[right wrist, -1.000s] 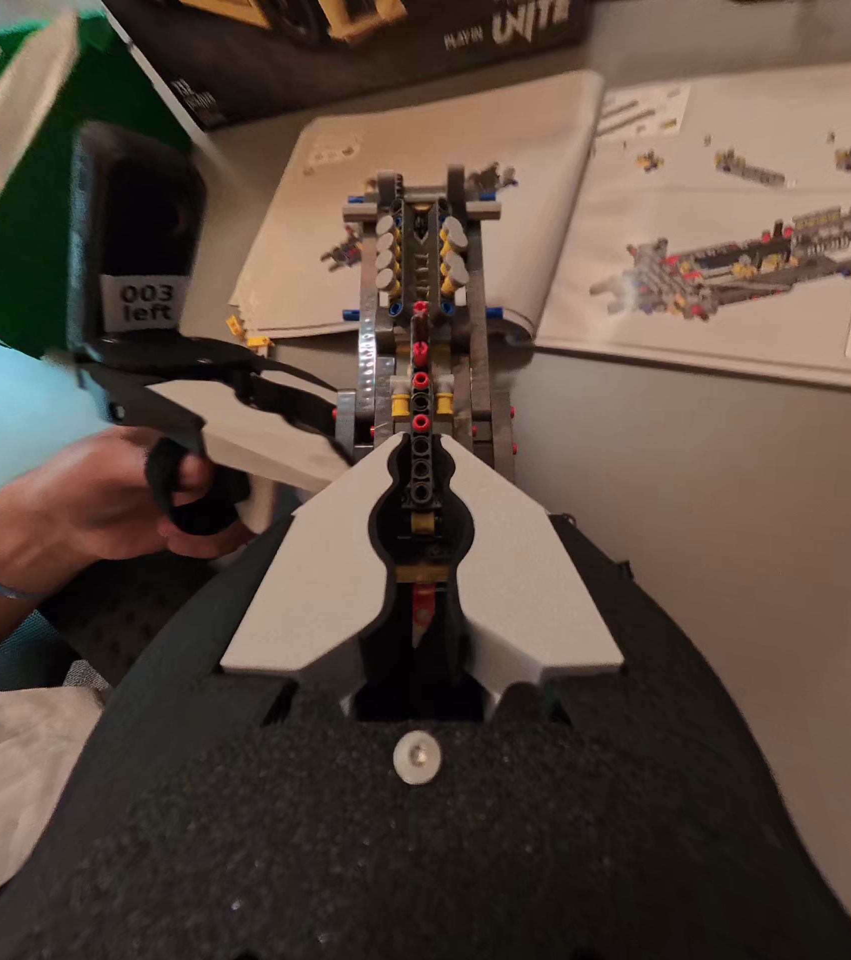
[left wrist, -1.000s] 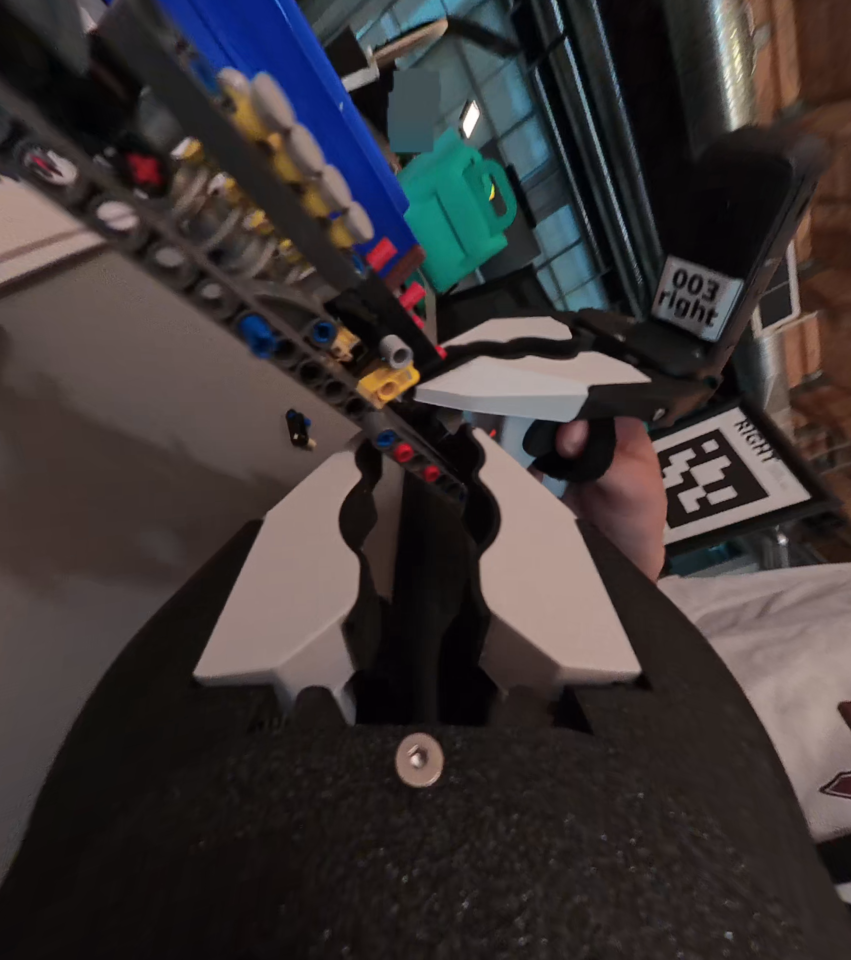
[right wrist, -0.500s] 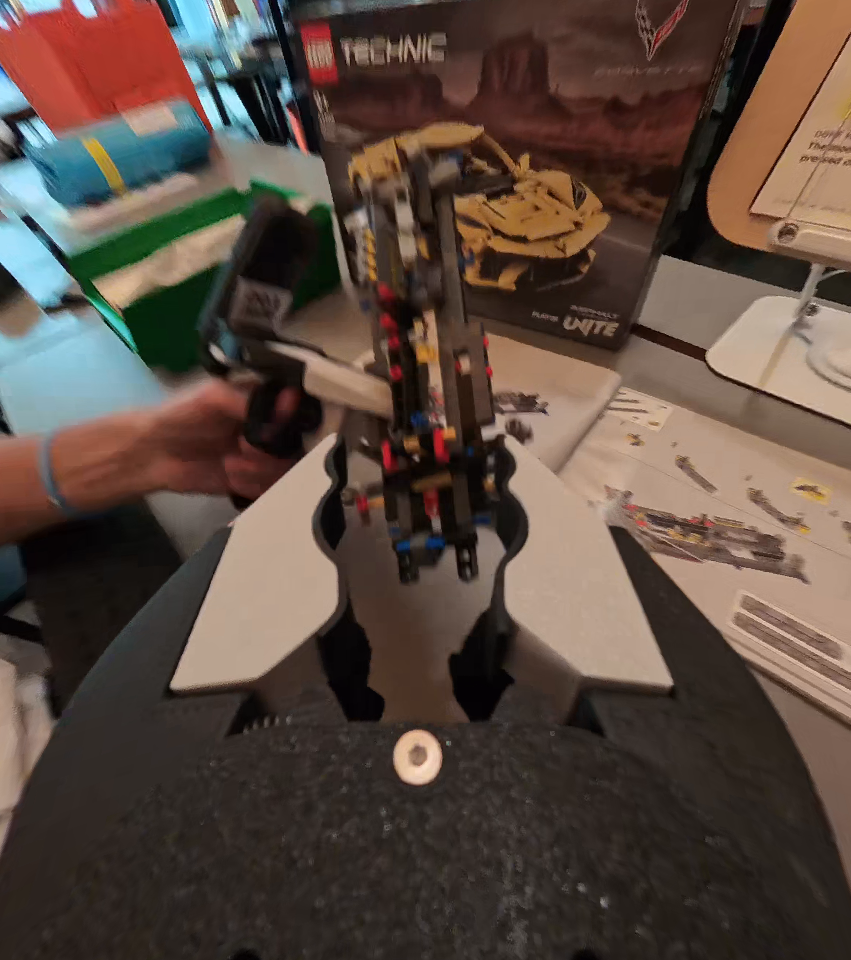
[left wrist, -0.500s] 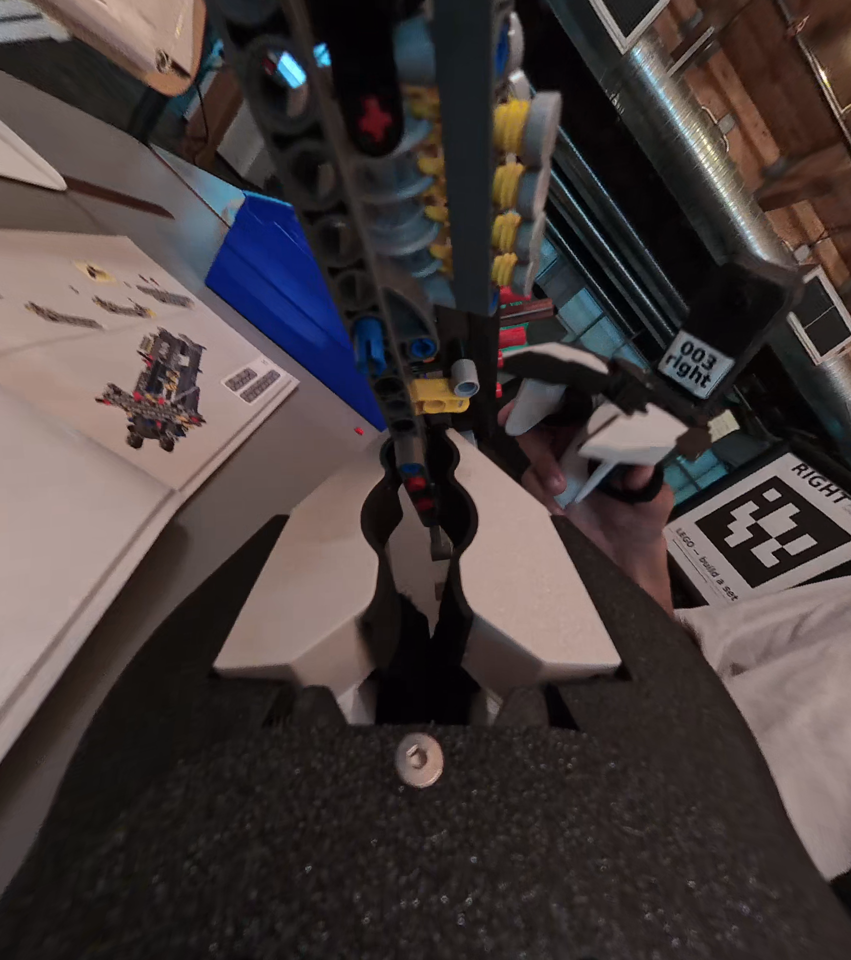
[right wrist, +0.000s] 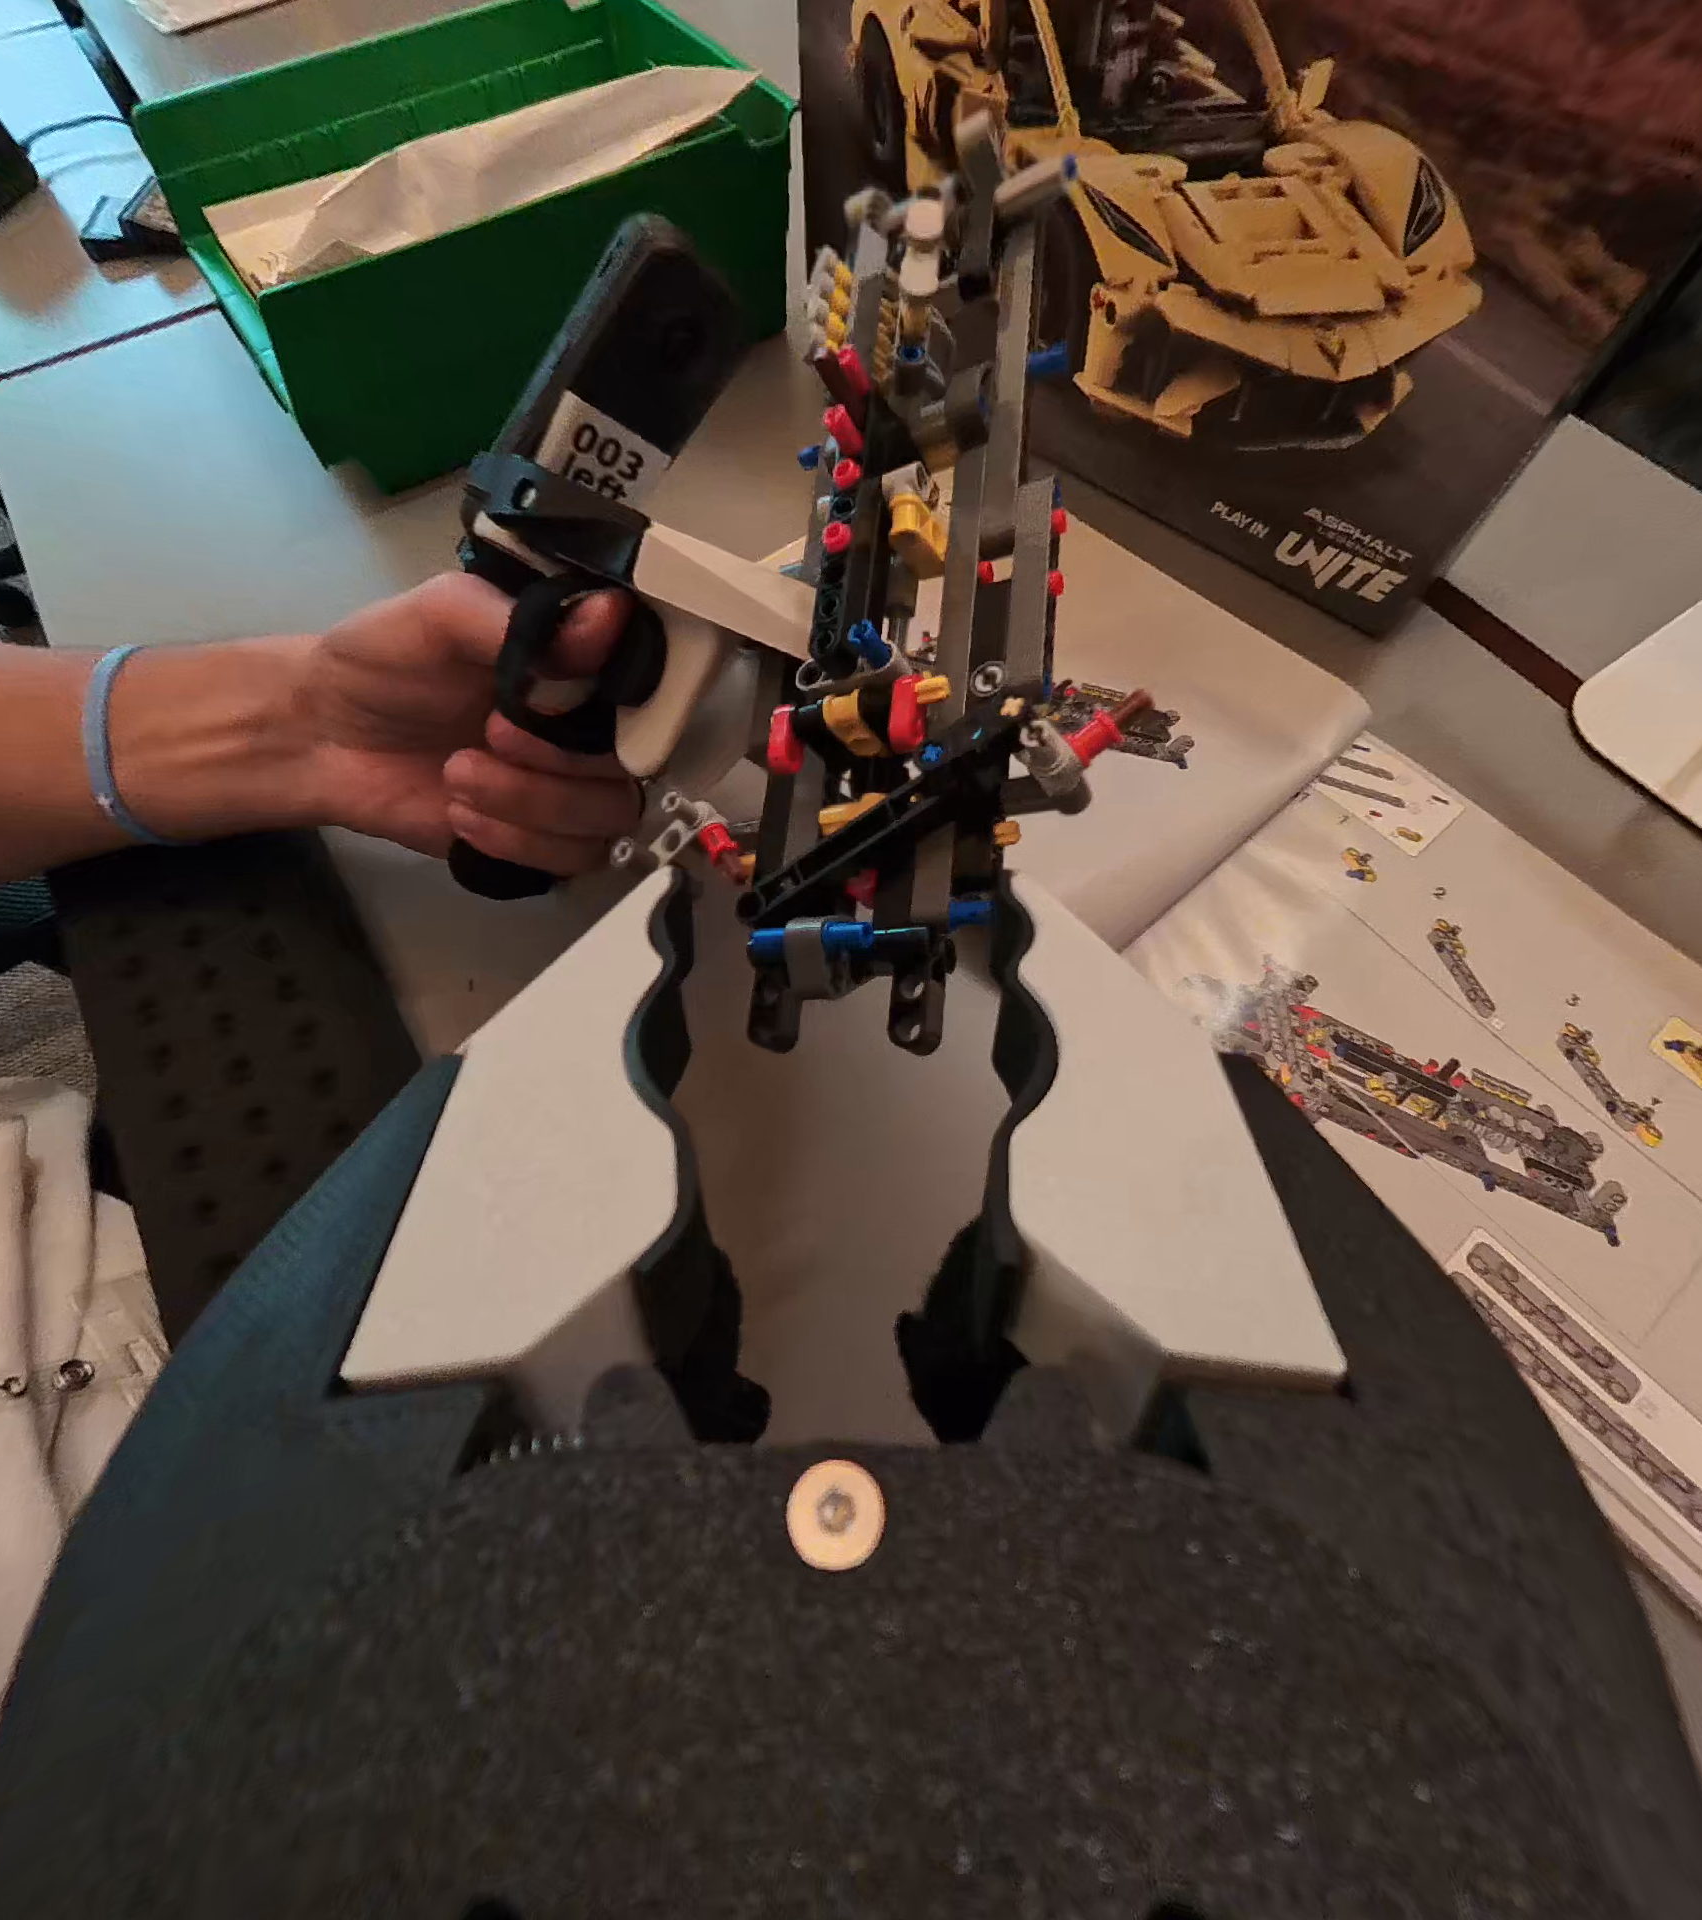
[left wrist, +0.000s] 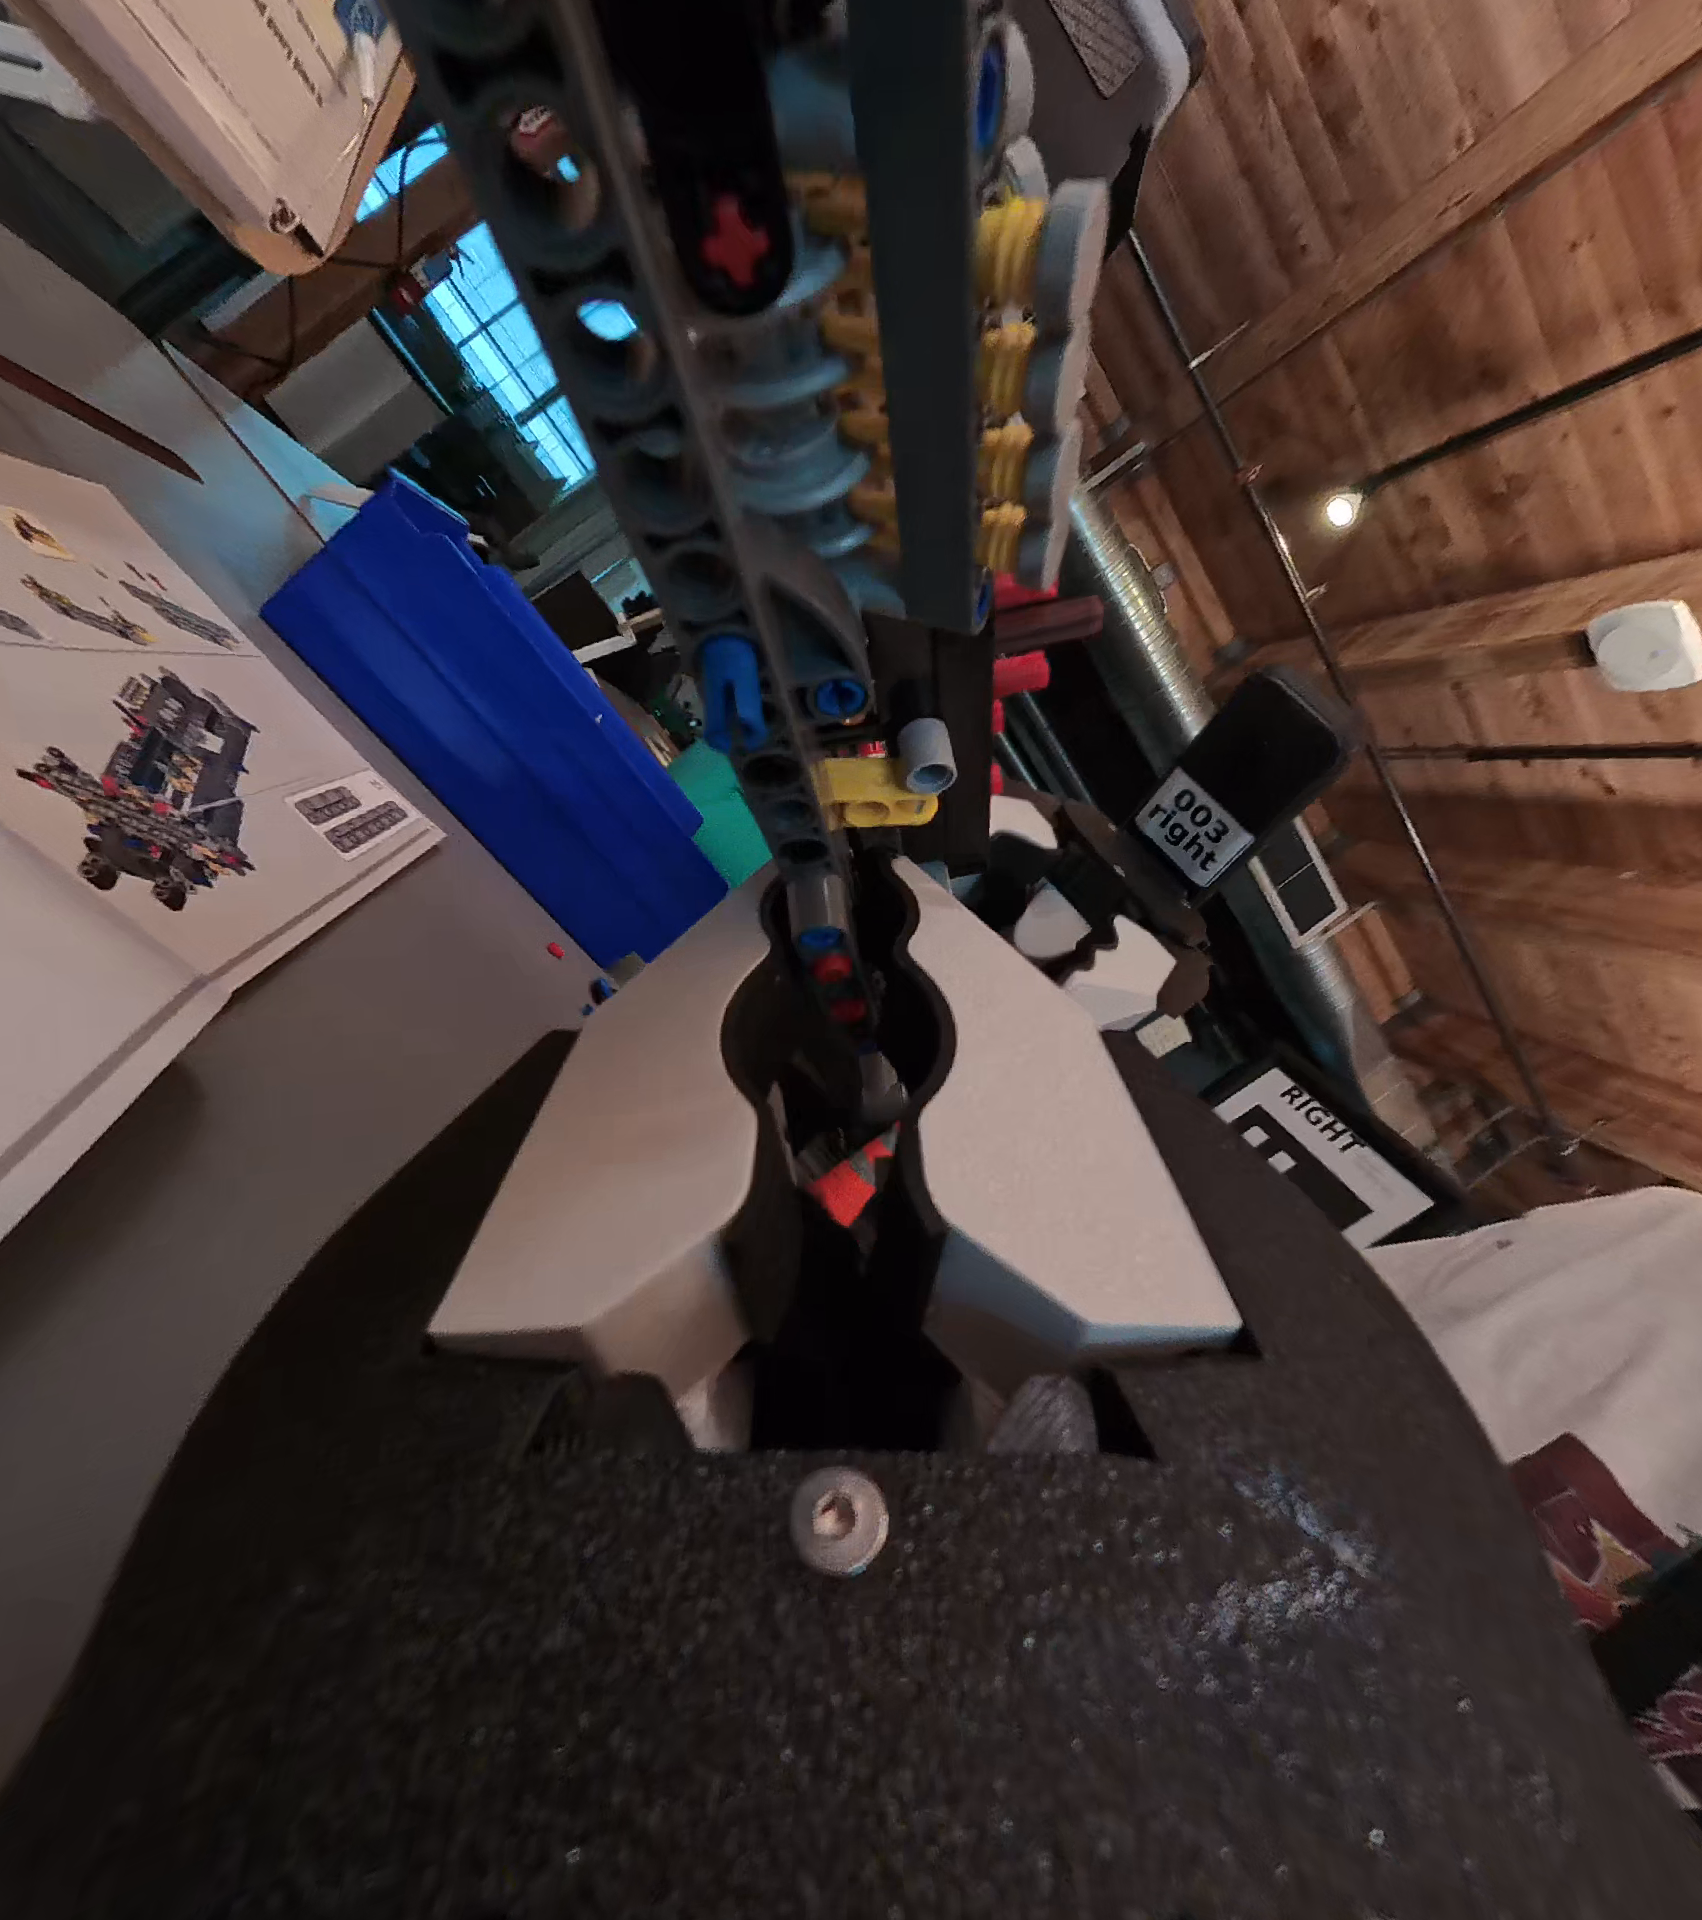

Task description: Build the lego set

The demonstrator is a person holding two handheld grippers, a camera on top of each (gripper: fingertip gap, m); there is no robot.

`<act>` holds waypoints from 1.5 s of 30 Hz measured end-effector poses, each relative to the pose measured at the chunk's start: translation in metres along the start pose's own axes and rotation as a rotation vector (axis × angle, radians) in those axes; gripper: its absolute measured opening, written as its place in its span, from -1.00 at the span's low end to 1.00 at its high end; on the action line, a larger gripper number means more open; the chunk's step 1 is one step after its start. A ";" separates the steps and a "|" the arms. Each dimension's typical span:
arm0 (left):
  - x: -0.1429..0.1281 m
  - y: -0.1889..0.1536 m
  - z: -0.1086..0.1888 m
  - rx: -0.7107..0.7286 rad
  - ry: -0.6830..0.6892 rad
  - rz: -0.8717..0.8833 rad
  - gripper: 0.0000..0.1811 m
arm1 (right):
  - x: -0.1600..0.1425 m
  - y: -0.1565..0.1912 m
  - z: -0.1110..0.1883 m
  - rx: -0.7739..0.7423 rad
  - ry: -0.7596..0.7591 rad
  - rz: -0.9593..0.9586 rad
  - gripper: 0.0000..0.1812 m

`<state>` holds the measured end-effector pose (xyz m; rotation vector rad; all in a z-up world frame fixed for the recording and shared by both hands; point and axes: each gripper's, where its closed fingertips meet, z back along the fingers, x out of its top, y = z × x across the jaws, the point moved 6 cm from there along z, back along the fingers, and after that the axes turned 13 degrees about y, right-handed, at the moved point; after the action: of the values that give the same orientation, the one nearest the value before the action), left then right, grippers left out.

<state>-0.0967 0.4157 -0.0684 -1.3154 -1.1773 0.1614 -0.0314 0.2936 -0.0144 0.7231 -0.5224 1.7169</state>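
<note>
Chassis work partly done, judging by the long dark-grey Technic frame studded with red, blue and yellow pins (right wrist: pixel 914 582): beams, a row of yellow-and-grey pistons and cross-braces already joined, no wheels or yellow body panels fitted. Held upright in the air above the grey table (right wrist: pixel 151 488), clamped near its middle by the left gripper (left wrist: pixel 836 997), white fingers closed on a dark beam at 12 o'clock in the left wrist view. Right gripper (right wrist: pixel 842 987) spread wide, empty, its white fingers either side of the frame's lower end without touching. Much left, going by the finished yellow car on the dark set box (right wrist: pixel 1242 260) at 1 o'clock.

Counted: one frame, two grippers, one box, one open instruction booklet (right wrist: pixel 1512 1195) at 3 o'clock, one green bin (right wrist: pixel 452 312) at 11 o'clock, one blue bin (left wrist: pixel 504 717) at 10 o'clock in the left wrist view.
</note>
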 end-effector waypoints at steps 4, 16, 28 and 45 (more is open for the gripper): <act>-0.002 0.006 0.002 0.004 0.032 0.030 -0.93 | 0.012 -0.012 0.019 -0.057 0.056 0.090 -0.50; -0.016 0.009 0.001 -0.087 0.151 0.205 -0.94 | 0.019 -0.018 -0.006 0.124 0.356 0.584 -0.59; -0.016 0.023 0.005 -0.021 0.107 0.257 -0.93 | 0.014 -0.037 -0.027 0.005 0.353 0.402 -0.91; -0.012 0.037 0.013 0.007 0.017 0.344 -0.93 | 0.022 -0.022 -0.021 -0.066 0.212 0.144 -0.64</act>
<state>-0.0937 0.4280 -0.1072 -1.5027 -0.9269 0.4022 -0.0180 0.3290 -0.0147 0.4587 -0.4905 1.8754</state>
